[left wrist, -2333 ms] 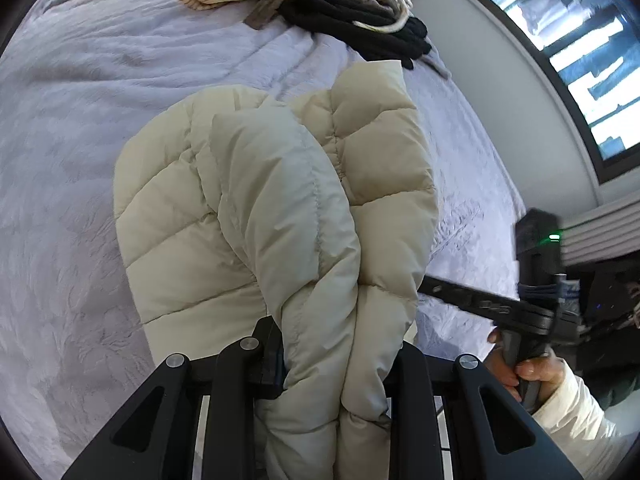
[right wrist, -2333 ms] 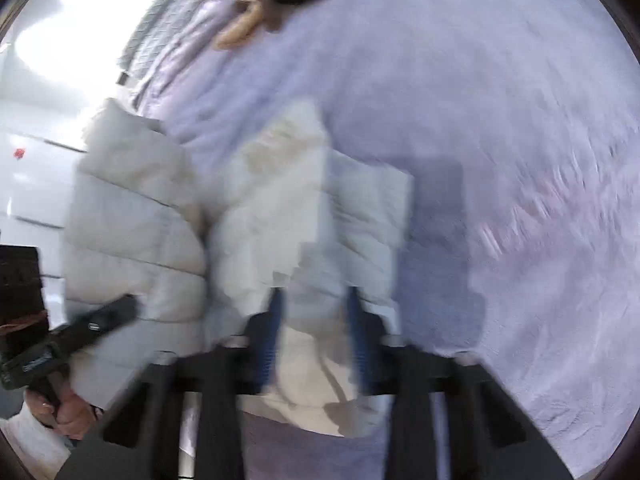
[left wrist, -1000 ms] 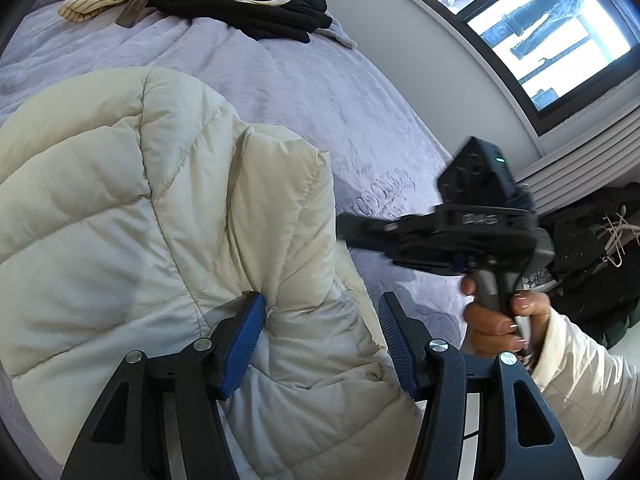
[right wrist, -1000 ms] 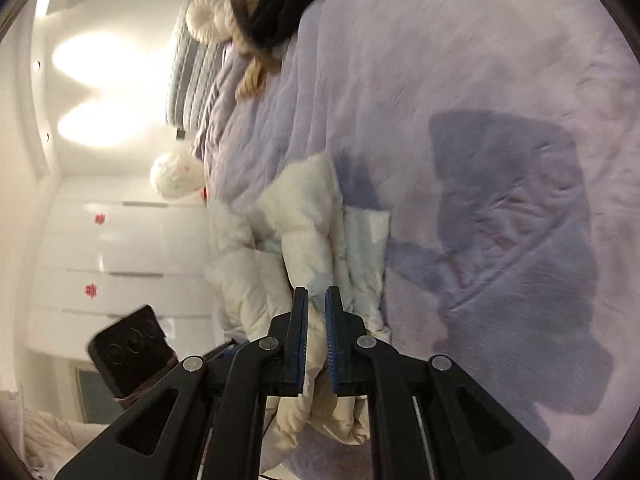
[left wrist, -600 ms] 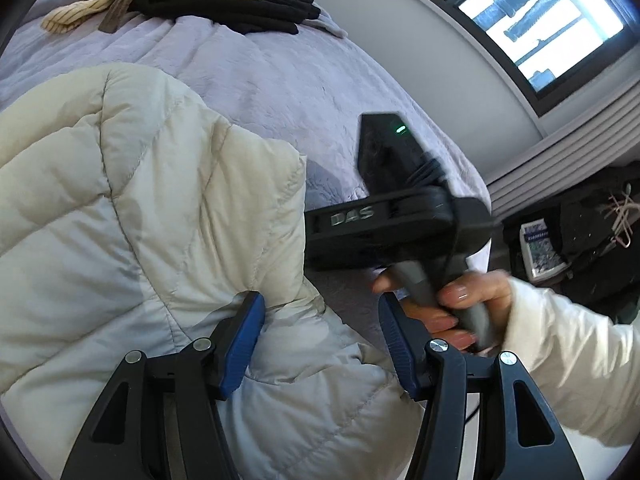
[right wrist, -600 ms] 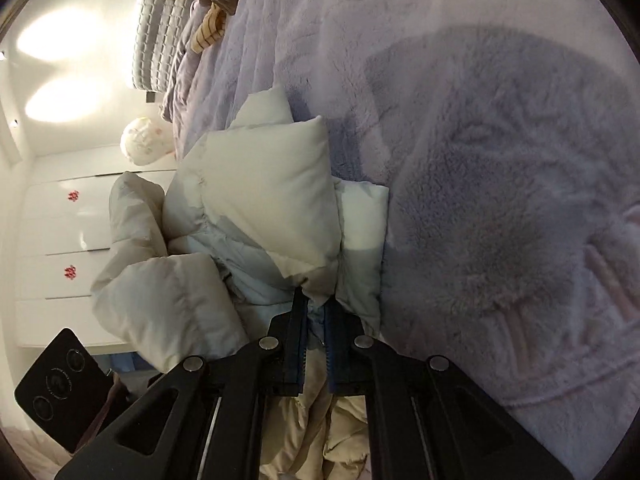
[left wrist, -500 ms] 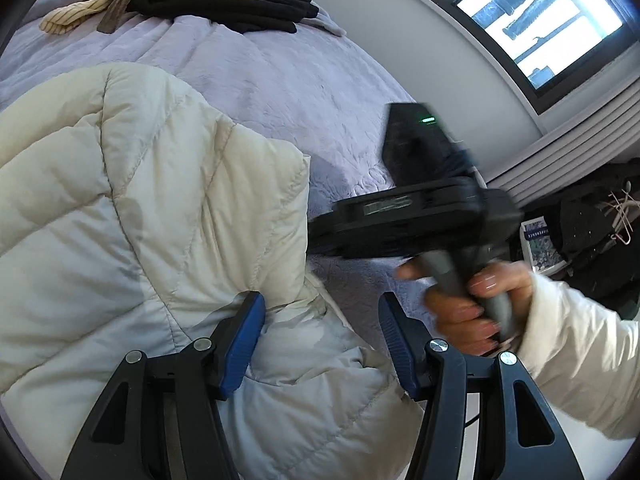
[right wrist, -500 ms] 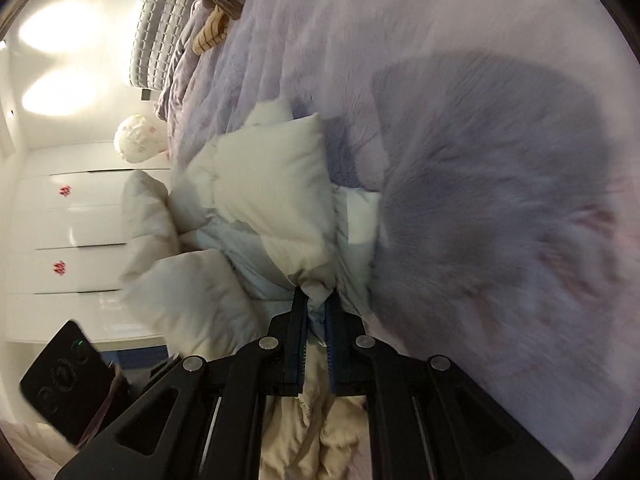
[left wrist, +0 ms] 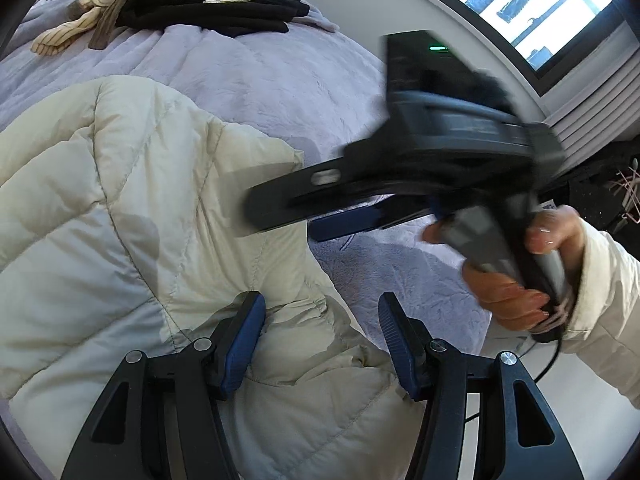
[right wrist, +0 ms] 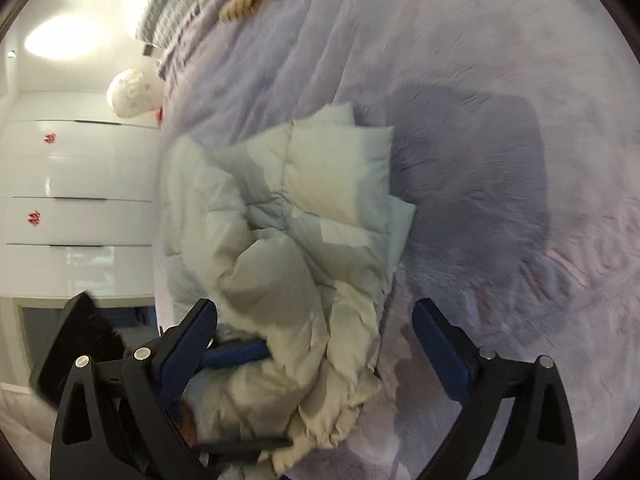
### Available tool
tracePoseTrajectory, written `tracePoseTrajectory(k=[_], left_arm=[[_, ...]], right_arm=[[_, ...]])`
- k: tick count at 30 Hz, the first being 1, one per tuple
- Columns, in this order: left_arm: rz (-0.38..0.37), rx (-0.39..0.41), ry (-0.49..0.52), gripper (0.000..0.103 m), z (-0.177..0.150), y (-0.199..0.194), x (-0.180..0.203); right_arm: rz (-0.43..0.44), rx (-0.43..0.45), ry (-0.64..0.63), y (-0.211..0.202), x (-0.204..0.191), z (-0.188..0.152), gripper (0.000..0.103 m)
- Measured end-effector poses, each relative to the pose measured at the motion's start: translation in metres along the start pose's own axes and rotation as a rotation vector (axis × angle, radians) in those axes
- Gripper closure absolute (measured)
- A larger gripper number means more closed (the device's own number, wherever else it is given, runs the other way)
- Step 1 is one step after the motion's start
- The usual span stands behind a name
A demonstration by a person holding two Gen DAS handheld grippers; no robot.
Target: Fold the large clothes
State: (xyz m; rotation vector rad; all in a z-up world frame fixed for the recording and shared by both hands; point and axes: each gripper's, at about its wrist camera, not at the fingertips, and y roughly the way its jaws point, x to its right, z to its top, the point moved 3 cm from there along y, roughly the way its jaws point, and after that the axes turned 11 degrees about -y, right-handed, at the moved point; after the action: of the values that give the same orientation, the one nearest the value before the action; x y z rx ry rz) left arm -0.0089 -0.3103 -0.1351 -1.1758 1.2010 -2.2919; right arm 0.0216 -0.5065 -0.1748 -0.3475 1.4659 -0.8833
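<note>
My left gripper (left wrist: 320,336) has its jaws wide apart over the cream puffer jacket (left wrist: 132,216), holding nothing. The jacket lies bunched near the bed (left wrist: 280,80) edge, only partly folded. My right gripper (right wrist: 316,344) is also open and empty.

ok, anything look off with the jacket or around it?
The jacket lies bunched in a lumpy heap near the bed edge, not a flat fold. Both grippers, left and right, are open around it. No damage visible.
</note>
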Motion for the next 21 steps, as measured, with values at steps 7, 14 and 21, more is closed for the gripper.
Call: tracePoseTrajectory(k=[7, 14, 21], left_arm=[[-0.003, 0.007, -0.053, 0.043, 0.001, -0.016, -0.004], [0.063, 0.084, -0.197, 0.016, 0.004, -0.078, -0.040], [0.128, 0.167, -0.381, 0.000, 0.004, -0.128, -0.115]], right_arm=[[0.087, -0.028, 0.108, 0.038, 0.028, 0.013, 0.004], [0.091, -0.021, 0.113, 0.046, 0.037, 0.013, 0.004], [0.095, -0.012, 0.112, 0.052, 0.042, 0.013, 0.004]])
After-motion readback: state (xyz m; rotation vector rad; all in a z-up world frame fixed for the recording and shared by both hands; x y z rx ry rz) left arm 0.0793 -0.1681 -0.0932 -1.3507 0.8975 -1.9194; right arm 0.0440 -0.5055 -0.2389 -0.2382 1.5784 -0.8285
